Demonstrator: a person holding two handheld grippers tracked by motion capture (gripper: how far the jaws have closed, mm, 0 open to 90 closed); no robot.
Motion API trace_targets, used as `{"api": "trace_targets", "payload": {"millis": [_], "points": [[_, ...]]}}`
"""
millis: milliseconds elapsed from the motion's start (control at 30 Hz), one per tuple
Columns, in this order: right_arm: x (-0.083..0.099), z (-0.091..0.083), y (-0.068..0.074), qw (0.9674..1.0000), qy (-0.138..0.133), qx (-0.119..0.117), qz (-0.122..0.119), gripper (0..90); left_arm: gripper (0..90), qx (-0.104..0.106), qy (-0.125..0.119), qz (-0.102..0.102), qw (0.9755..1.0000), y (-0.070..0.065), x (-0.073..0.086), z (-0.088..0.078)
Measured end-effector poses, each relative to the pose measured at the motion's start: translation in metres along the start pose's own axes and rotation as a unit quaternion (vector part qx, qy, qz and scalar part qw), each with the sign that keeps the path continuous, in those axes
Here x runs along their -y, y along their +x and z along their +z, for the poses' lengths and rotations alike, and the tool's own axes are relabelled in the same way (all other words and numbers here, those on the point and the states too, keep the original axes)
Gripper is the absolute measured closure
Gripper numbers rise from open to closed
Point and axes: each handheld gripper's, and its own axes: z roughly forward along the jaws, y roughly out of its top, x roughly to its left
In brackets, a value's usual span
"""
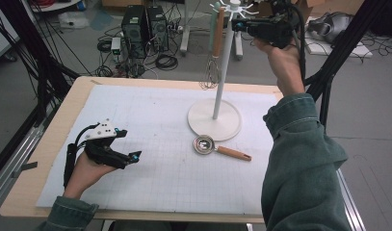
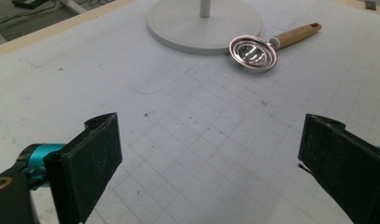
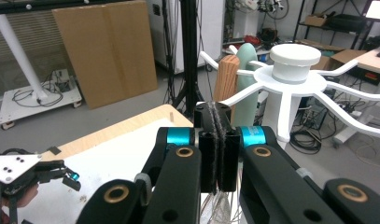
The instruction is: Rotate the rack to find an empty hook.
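Surface (image 1: pixel 49 144): wooden top | cover: white gridded mat (image 1: pixel 155 144) | on mat: white stand base (image 1: pixel 214 120); wooden-handled strainer (image 1: pixel 217 148) beside it

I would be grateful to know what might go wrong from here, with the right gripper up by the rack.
1. The right gripper, shut, sits beside the wooden-handled wire whisk hanging on the white pronged rack; a nudge might unhook the whisk.
2. Pushing the prongs could tip the tall rack on its round base.
3. A falling whisk might strike the wooden-handled metal strainer below.
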Motion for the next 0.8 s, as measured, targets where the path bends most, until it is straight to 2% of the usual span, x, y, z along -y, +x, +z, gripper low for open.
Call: {"api": "trace_targets", "payload": {"millis": [167, 367, 500, 633, 800], "points": [[0.001, 0.000, 0.002, 1.0000, -0.002, 0.003, -0.001, 89.9, 6.5, -0.001, -0.002, 0.000, 1.0000, 0.000, 0.000, -0.001], [0.005, -0.009, 0.003, 0.9999, -0.012, -0.004, -0.005, 89.4, 6.5, -0.002, -0.007, 0.002, 1.0000, 0.001, -0.001, -0.004], [0.012, -0.018, 0.005, 0.9997, -0.019, -0.012, -0.006, 83.0, 6.5, -0.001, -0.008, 0.000, 1.0000, 0.002, -0.001, -0.005], [0.023, -0.027, 0.007, 0.9997, -0.014, -0.019, -0.008, 74.6, 6.5, 0.001, -0.005, -0.001, 1.0000, 0.002, 0.000, -0.003], [0.046, -0.038, 0.008, 0.9998, 0.000, -0.019, -0.005, 60.9, 6.5, 0.006, 0.000, -0.001, 1.0000, 0.000, 0.000, 0.000]]}}
